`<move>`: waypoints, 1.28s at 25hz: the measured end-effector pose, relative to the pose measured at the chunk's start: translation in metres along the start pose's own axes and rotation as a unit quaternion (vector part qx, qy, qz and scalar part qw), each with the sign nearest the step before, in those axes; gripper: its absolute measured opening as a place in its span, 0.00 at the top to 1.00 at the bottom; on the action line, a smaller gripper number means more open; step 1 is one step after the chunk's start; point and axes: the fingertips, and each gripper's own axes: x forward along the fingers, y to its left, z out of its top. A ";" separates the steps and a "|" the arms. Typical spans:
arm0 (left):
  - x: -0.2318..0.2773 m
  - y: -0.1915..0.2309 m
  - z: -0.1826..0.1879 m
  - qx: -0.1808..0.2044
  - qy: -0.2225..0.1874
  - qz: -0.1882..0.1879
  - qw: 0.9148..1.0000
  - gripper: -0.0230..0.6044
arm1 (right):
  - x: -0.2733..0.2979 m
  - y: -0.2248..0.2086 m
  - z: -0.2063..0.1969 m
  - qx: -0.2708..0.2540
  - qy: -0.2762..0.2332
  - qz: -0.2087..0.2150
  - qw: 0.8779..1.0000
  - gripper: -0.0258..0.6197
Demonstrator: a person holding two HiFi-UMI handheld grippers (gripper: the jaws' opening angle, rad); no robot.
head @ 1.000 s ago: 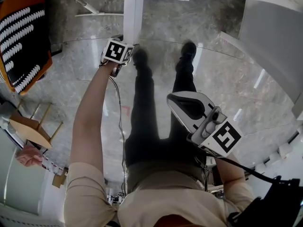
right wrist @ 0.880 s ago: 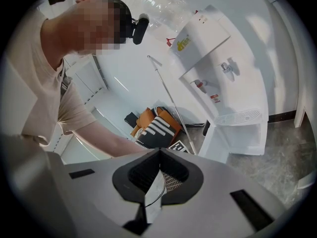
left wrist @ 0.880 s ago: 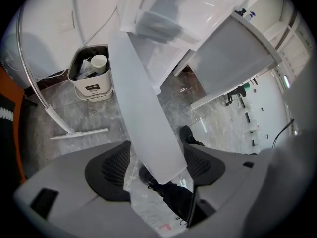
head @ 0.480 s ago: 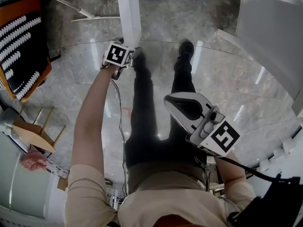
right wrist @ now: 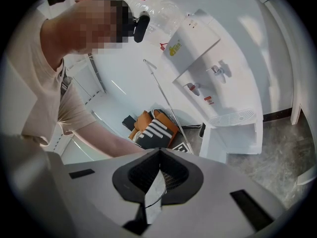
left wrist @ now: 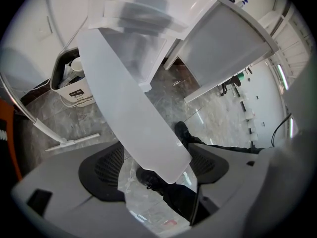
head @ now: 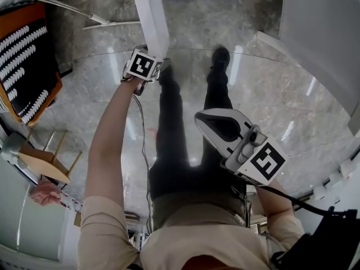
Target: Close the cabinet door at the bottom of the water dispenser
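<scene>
Between just-opening left tongs (left wrist: 157, 175), door (left wrist: 130, 103), apparently free

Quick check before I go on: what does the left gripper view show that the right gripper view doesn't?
Only the left gripper view: the left gripper, fingers wide apart and just opened further, with the open cabinet door reaching between them, unpressed; also a white bin. Only the right gripper view: the right gripper, fingers together on nothing, plus the taps, the bottle on top and the person's arm. Both: the white water dispenser, its door open, and the marble floor.
</scene>
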 end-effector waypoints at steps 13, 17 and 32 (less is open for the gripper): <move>0.006 -0.017 0.013 -0.015 -0.002 -0.024 1.000 0.38 | -0.009 -0.008 0.004 0.006 -0.012 -0.008 1.000 0.94; 0.006 -0.025 0.020 -0.021 -0.005 -0.043 0.999 0.38 | -0.013 -0.011 0.001 0.005 -0.010 -0.016 1.000 0.94; 0.015 -0.049 0.042 0.023 0.008 -0.055 0.998 0.38 | -0.021 -0.023 0.005 0.015 -0.014 -0.024 1.000 0.94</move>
